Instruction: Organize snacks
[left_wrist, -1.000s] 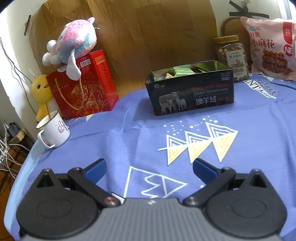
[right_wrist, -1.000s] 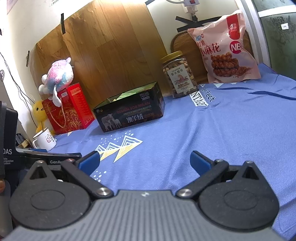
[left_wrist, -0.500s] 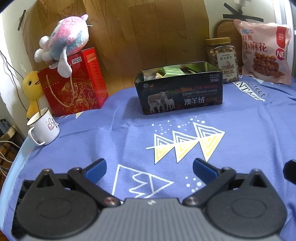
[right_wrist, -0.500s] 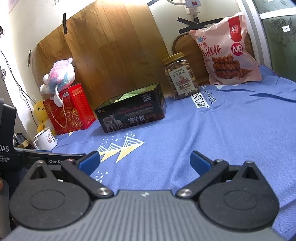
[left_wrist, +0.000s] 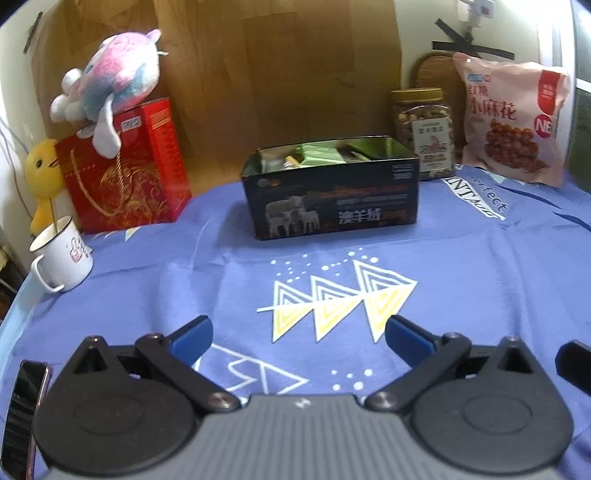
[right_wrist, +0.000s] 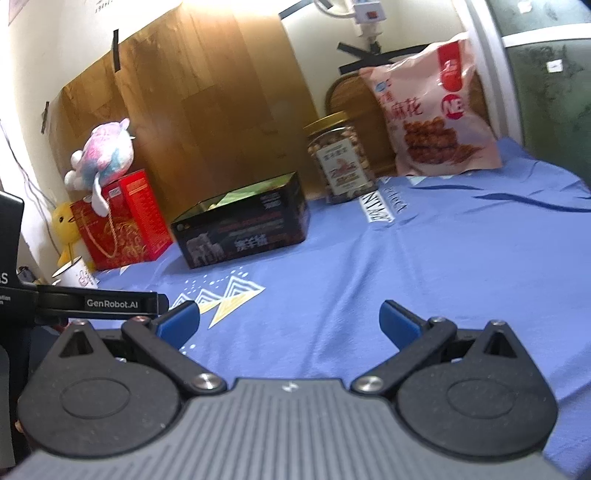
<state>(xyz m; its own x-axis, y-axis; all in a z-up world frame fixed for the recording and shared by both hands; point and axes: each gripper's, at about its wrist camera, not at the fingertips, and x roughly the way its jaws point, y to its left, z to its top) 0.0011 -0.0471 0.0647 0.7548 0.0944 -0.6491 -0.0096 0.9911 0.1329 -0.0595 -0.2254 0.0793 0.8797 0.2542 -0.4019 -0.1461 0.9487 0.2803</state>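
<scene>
- The surface under its blue cloth shows no loose snack near either gripper; packets already lie inside the open black tin, which stands at the back, well apart from both
- The pink snack bag leans upright against the wall; in my judgement a pinch low on it could tip it forward or crush its contents
- The nut jar stands just beside the tin, so a careless reach could knock it over
- Left gripper hovers with jaws released, nothing between them
- Right gripper likewise, jaws spread and empty; the two sit close and might collide
- The white mug near the edge could be swept off
</scene>
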